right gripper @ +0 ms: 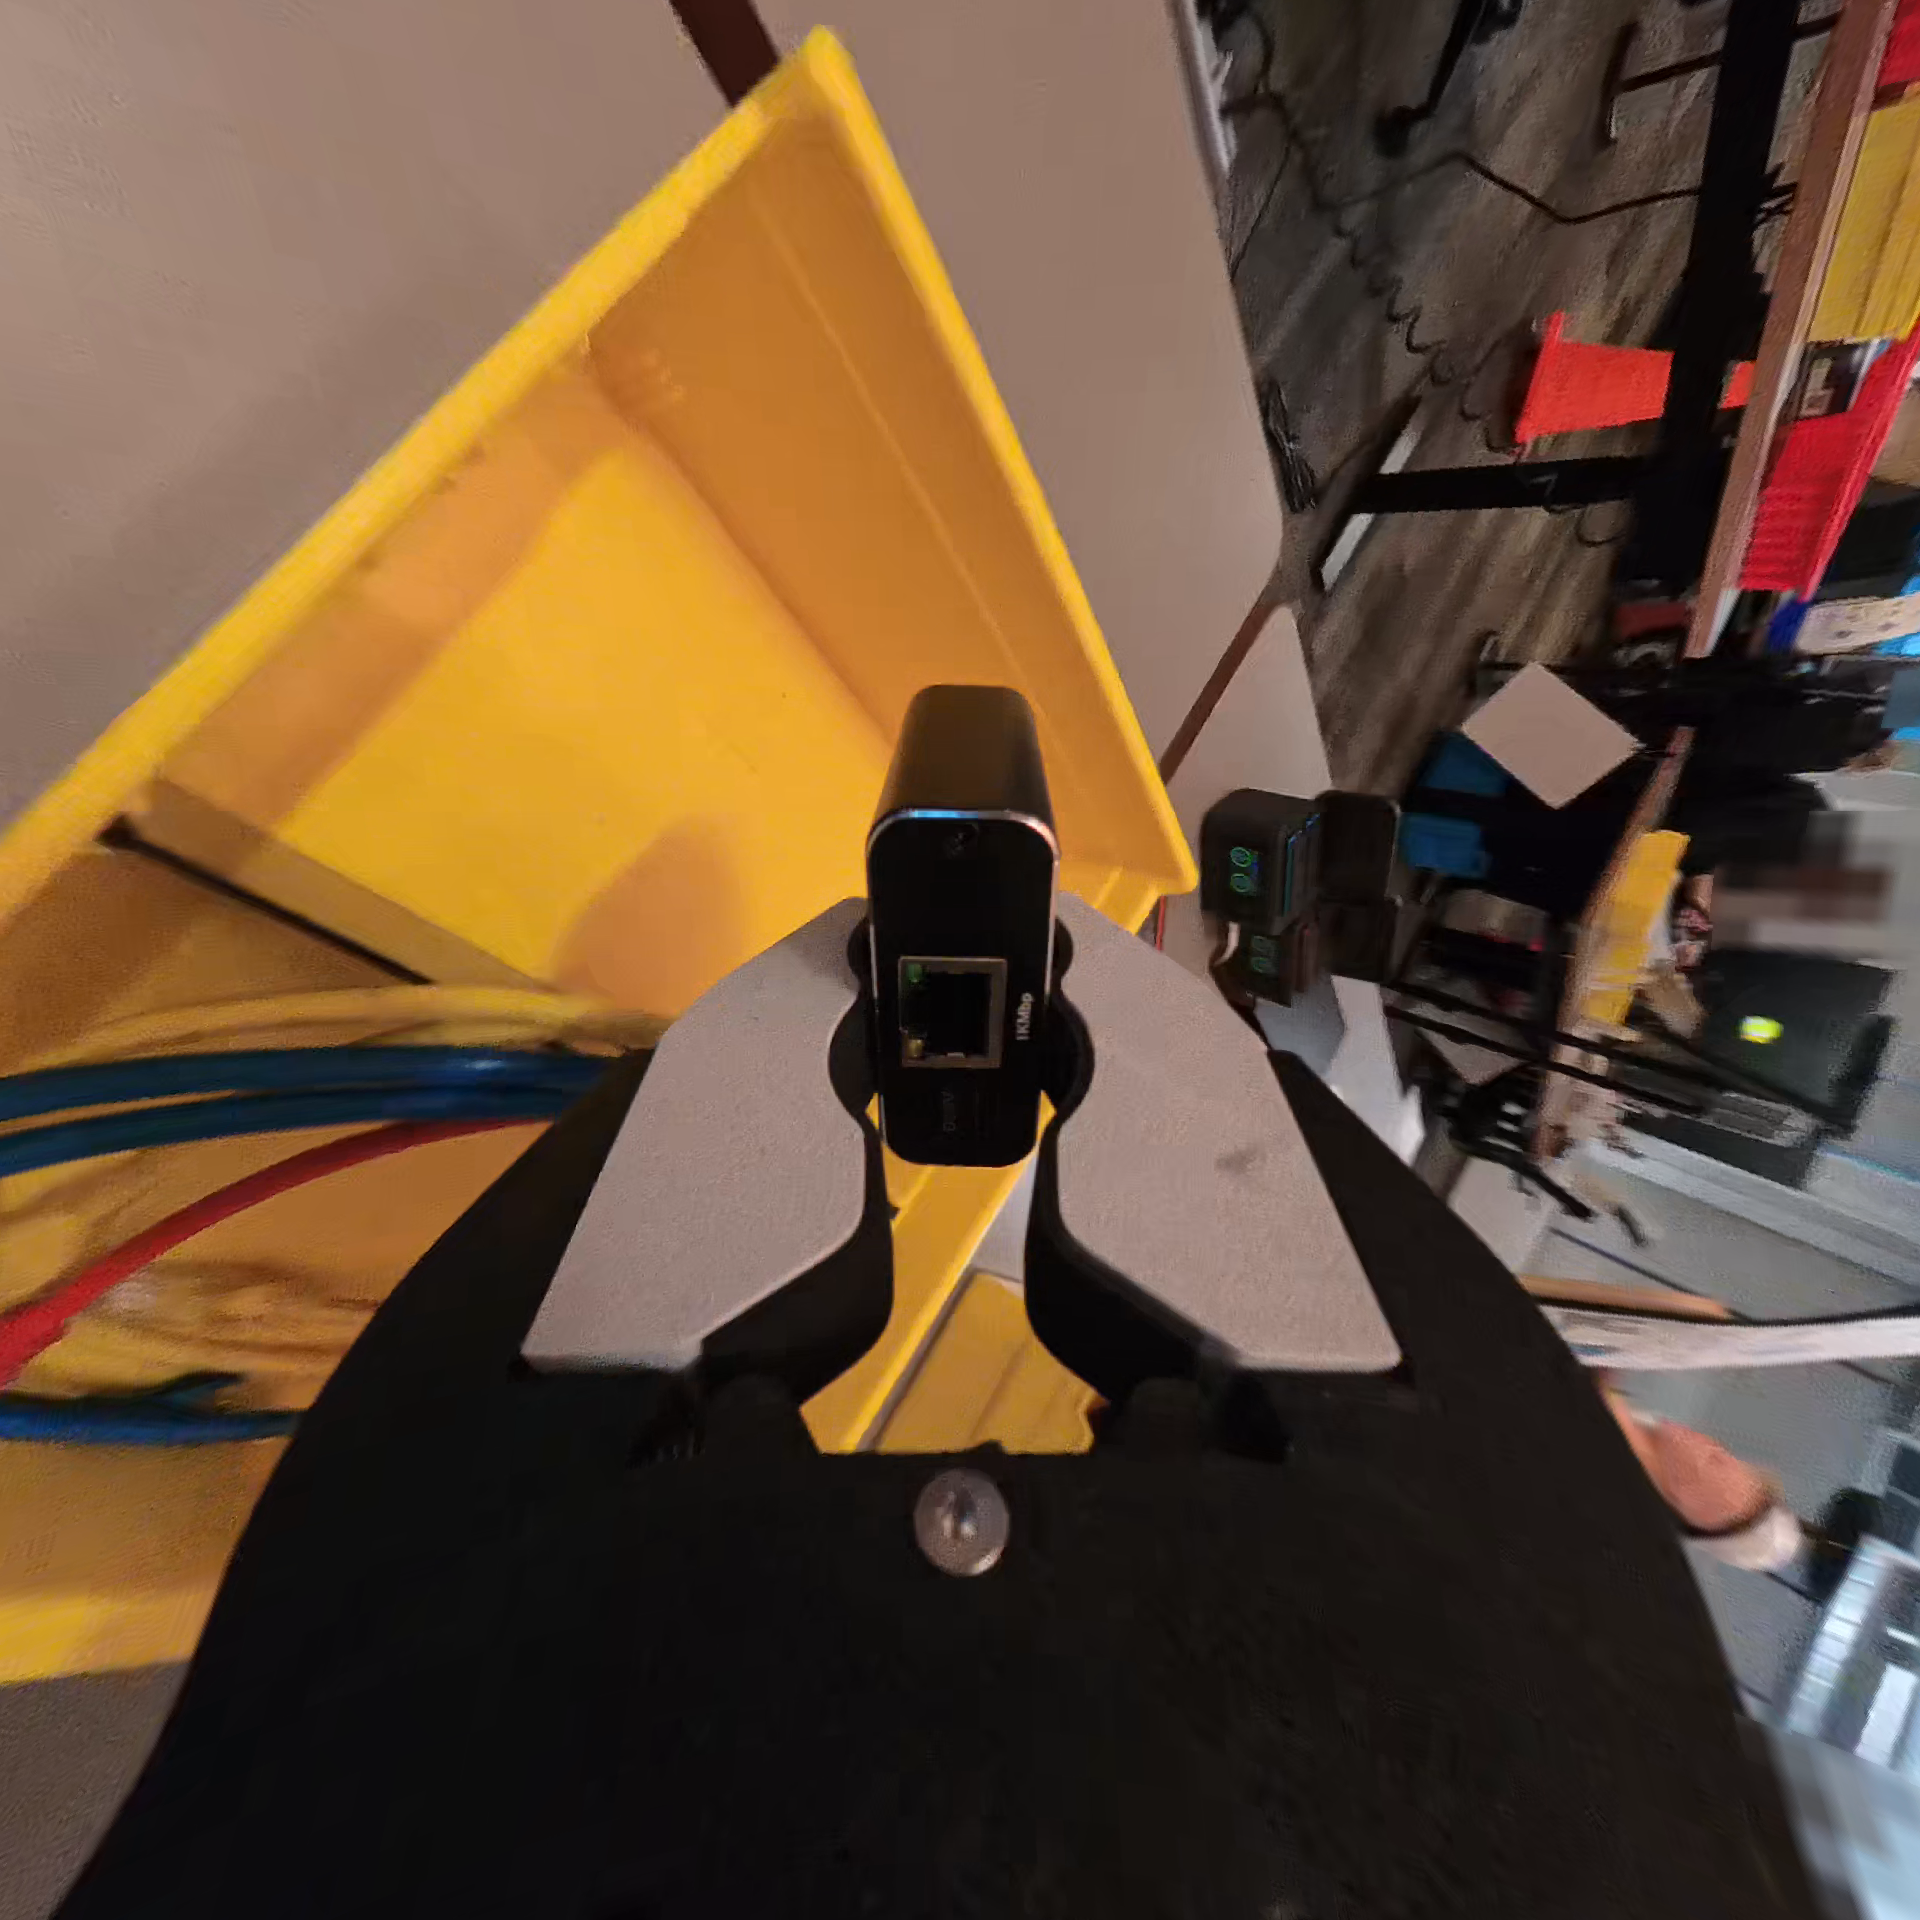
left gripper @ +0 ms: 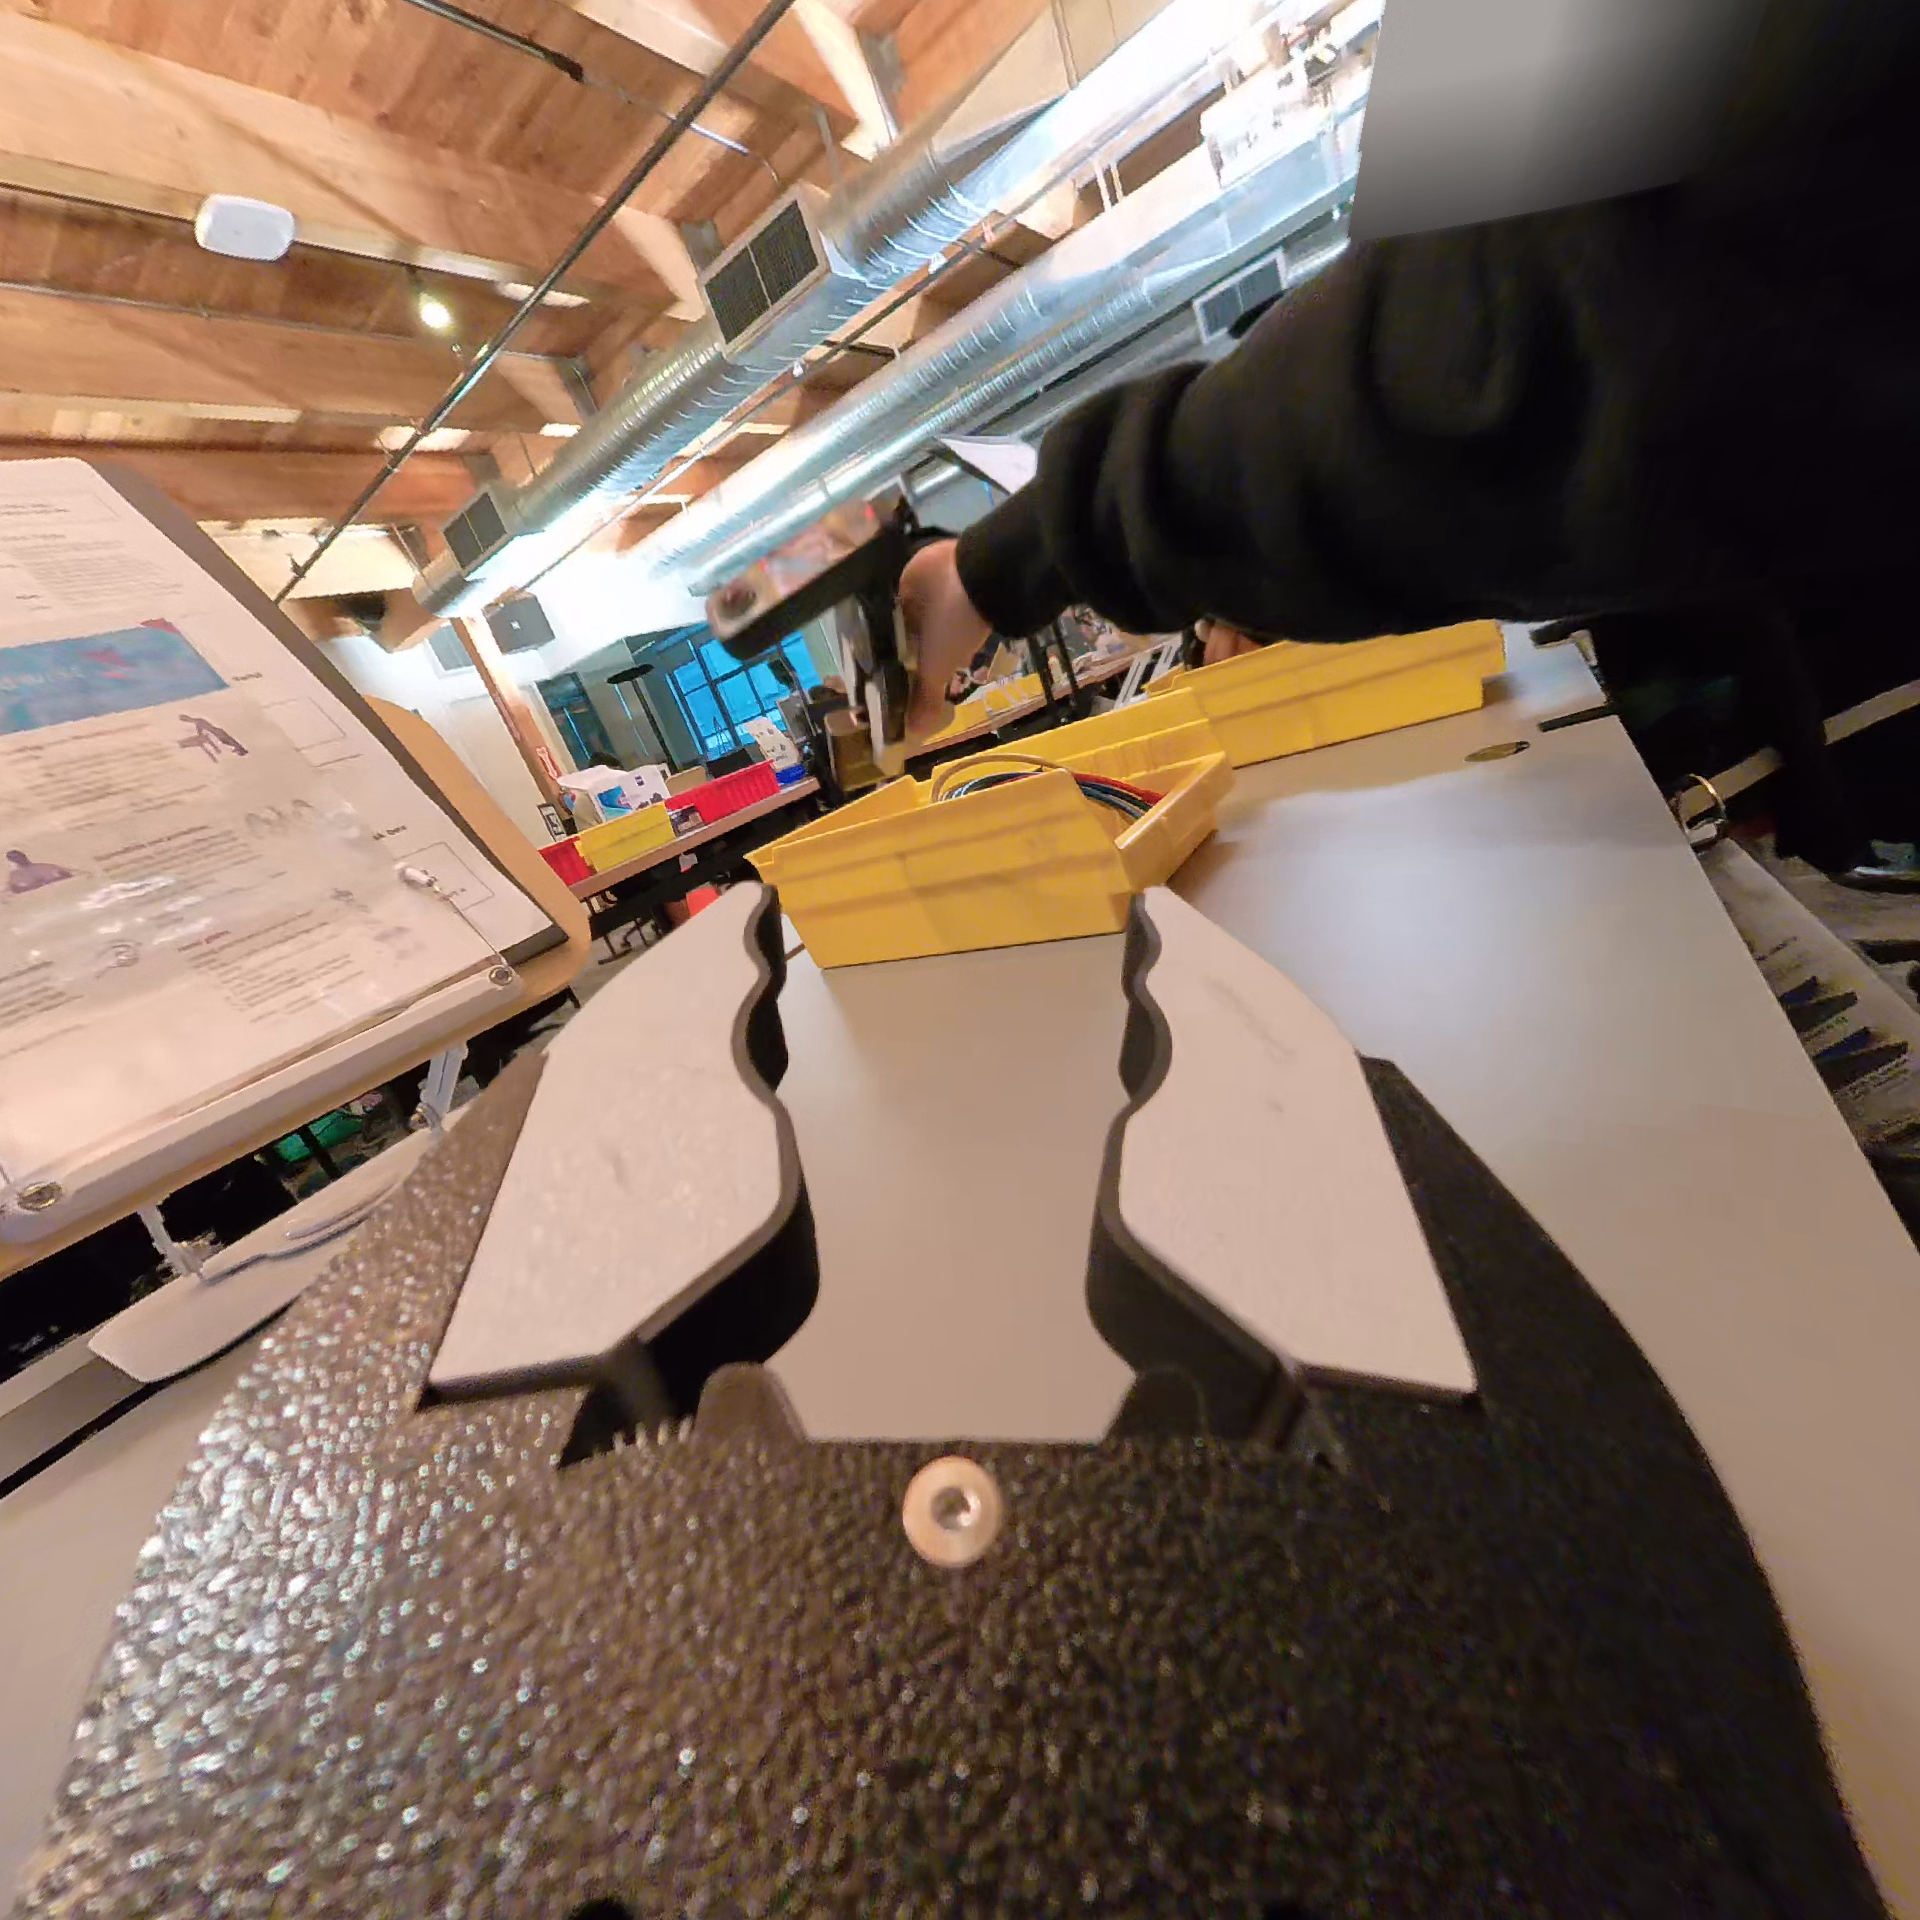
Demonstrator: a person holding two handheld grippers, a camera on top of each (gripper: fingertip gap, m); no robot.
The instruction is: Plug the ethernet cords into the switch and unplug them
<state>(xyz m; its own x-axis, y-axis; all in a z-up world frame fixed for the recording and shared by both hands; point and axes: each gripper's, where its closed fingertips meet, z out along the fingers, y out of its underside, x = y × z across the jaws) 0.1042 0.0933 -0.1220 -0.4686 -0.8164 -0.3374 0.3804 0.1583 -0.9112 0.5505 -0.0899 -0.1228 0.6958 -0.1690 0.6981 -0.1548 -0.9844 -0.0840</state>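
Observation:
My right gripper (right gripper: 961, 987) is shut on a small black switch (right gripper: 961, 935) with one ethernet port facing the camera. It holds the switch above a yellow bin (right gripper: 623, 623). Blue (right gripper: 312, 1081), red (right gripper: 208, 1226) and yellow (right gripper: 364, 1013) ethernet cords lie in the bin at the left. My left gripper (left gripper: 951, 935) is open and empty, low over the grey table (left gripper: 1403, 987), pointing at a yellow bin (left gripper: 987, 862) that holds coloured cords (left gripper: 1112, 795). The right gripper (left gripper: 883, 717) shows there, held by a hand in a black sleeve (left gripper: 1351, 468) above the bins.
More yellow bins (left gripper: 1340, 686) stand farther back on the table. A tilted board with a laminated sheet (left gripper: 208, 831) stands at the left. The table edge (left gripper: 1704, 883) runs along the right. Other tables with red and yellow bins (left gripper: 665, 821) stand beyond.

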